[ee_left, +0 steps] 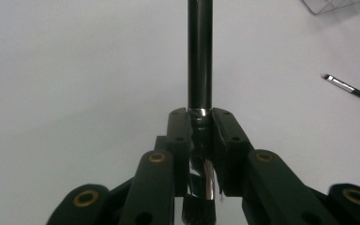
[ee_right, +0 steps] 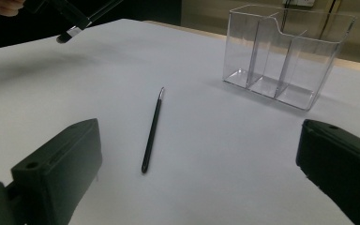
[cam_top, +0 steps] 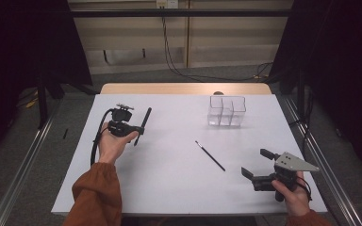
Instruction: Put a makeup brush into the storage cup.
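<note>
A thick black makeup brush is clamped near its silver ferrule by my left gripper, held a little above the white table at the left. In the left gripper view the jaws are shut on the brush, with the handle pointing away and the bristles toward the camera. A thin black brush lies flat mid-table, apart from both grippers. My right gripper is open at the near right, and its view faces the thin brush between wide jaws. A clear three-compartment organizer stands upright at the back.
The organizer looks empty. The white table sheet ends close to the person's forearms, and a wooden table edge runs behind it. The left gripper with its brush appears far off in the right gripper view.
</note>
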The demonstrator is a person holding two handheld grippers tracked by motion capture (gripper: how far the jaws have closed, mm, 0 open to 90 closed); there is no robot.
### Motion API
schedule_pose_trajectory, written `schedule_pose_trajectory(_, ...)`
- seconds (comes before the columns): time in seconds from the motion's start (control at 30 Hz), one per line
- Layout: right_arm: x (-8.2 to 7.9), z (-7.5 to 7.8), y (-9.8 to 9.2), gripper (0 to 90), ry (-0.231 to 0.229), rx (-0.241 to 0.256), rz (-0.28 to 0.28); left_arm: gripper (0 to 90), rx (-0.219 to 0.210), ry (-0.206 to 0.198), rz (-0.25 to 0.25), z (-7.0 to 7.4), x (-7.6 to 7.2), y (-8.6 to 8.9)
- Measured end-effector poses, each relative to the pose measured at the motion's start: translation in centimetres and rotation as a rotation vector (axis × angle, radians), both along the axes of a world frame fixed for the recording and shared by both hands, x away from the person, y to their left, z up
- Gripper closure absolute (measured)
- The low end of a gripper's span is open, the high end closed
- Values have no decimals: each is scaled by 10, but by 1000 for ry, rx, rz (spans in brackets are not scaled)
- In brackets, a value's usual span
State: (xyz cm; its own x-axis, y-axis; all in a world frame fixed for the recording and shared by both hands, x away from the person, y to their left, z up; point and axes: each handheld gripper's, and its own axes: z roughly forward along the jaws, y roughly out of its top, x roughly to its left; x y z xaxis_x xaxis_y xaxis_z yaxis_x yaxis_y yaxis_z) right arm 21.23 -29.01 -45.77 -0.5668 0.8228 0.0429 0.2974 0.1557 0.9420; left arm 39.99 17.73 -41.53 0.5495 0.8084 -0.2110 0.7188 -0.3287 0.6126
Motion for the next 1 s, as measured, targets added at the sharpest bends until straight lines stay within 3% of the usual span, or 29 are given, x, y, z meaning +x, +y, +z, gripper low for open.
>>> schedule_pose_trajectory(0.33,0,0,0,2,1,5,0,783,-106,-131,-53,5,-15,10)
schedule_pose_trajectory(0.37,0,0,0,2,1,3,-1,783,-100,-143,-66,5,-16,11)
schedule_pose_trajectory(0.5,0,0,0,2,2,3,-2,783,-118,-166,-74,6,-21,14)
schedule_pose_trajectory(0.63,0,0,0,2,1,5,-4,783,-179,-189,-81,5,-25,20)
schedule_pose_trajectory(0.7,0,0,0,2,3,3,-4,783,-189,-203,-65,5,-27,23)
schedule_pose_trajectory(0.87,0,0,0,2,1,3,-3,783,-250,-219,-100,7,-32,31)
schedule_pose_trajectory(1.0,0,0,1,2,-2,3,0,783,-266,-230,-125,6,-35,30)
